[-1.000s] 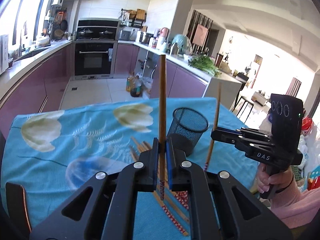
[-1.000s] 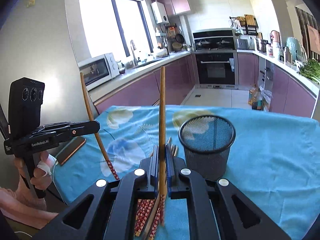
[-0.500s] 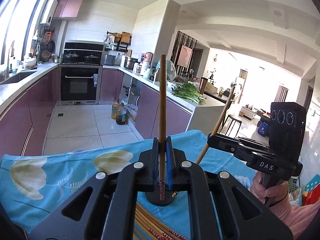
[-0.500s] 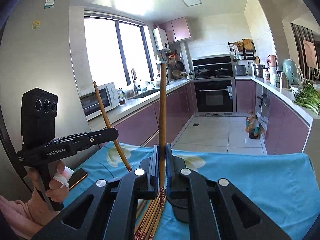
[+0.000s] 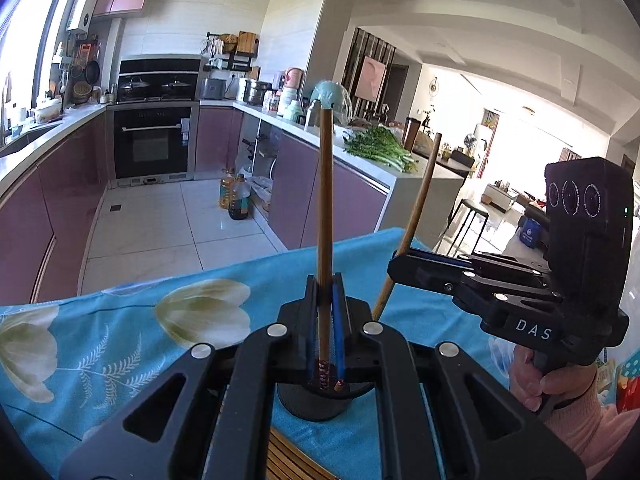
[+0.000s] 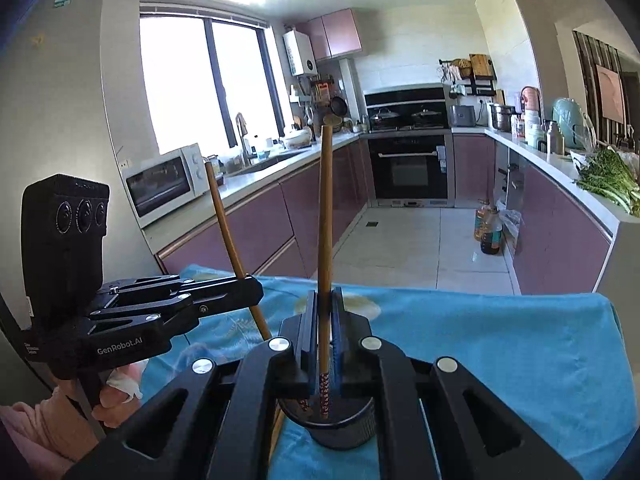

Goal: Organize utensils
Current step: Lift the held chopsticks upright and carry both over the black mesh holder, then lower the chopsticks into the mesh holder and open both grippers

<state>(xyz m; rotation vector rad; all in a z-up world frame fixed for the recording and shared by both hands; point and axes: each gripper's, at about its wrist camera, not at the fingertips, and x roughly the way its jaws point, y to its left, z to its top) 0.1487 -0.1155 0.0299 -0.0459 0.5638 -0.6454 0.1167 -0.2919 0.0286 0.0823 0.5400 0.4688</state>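
Sitting on the bench's blue flowery cloth [image 5: 120, 344] is a black round cup [image 6: 344, 426]. Two patterned chopstick tips poke down into its open mouth, side by side. I cannot tell what else is in it, since the claws hide most of it.

Each claw is clenched on one chopstick. The left claw [image 5: 325, 292] pinches its chopstick [image 5: 325, 200] low down, between blue pads, so the stick stands straight up and its red patterned end [image 5: 323, 376] hangs below the claw, right over the cup. The right claw [image 6: 325, 304] grips the other chopstick [image 6: 325, 208] the same way, and its dotted red tip [image 6: 324, 396] dips into the cup.

From the left camera, the right claw comes in from the side with its stick leaning. From the right camera, the left claw does the same.

Both sticks are long, thin and brown, like wood, with red and white dots at the bottom.

More brown sticks [image 5: 296, 460] lie on the bench just below the cup.
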